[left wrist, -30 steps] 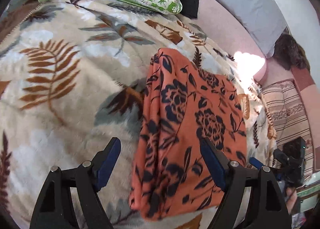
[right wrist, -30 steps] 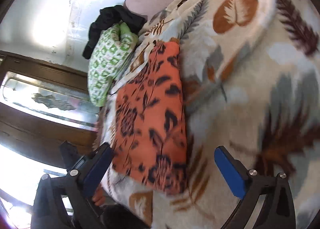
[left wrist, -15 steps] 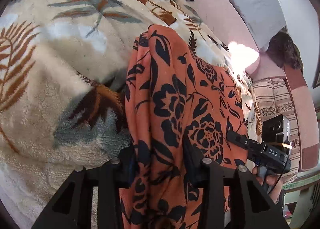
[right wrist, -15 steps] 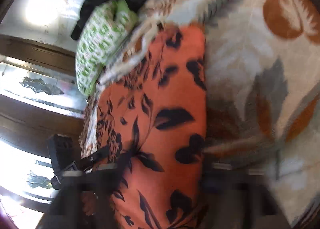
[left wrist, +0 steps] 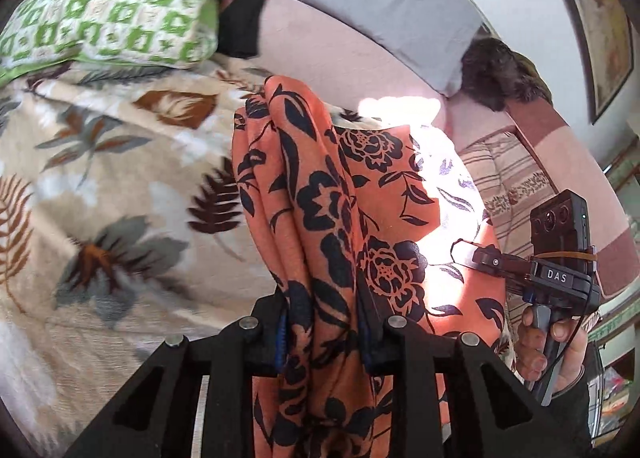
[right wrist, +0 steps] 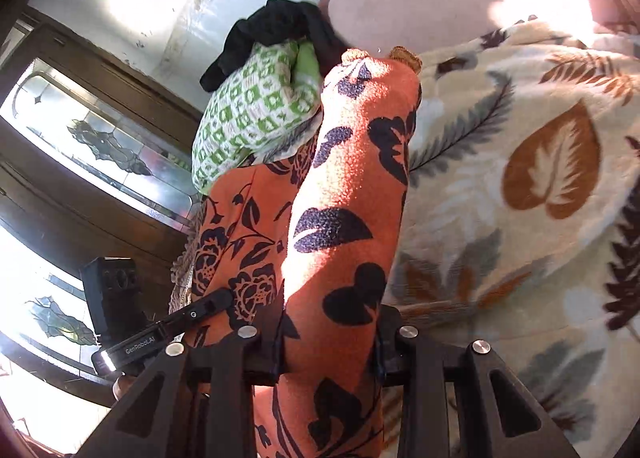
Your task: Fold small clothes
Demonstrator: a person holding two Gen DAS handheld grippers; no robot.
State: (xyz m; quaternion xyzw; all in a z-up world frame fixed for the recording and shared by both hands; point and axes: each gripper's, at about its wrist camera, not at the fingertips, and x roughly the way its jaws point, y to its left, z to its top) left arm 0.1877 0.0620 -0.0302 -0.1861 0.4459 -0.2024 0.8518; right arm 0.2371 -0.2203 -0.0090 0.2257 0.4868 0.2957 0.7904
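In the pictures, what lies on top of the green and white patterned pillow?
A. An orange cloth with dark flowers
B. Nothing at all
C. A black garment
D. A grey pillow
C: a black garment is draped over the far end of the green and white pillow, seen in both wrist views; the orange flowered cloth is pinched in the claws instead.
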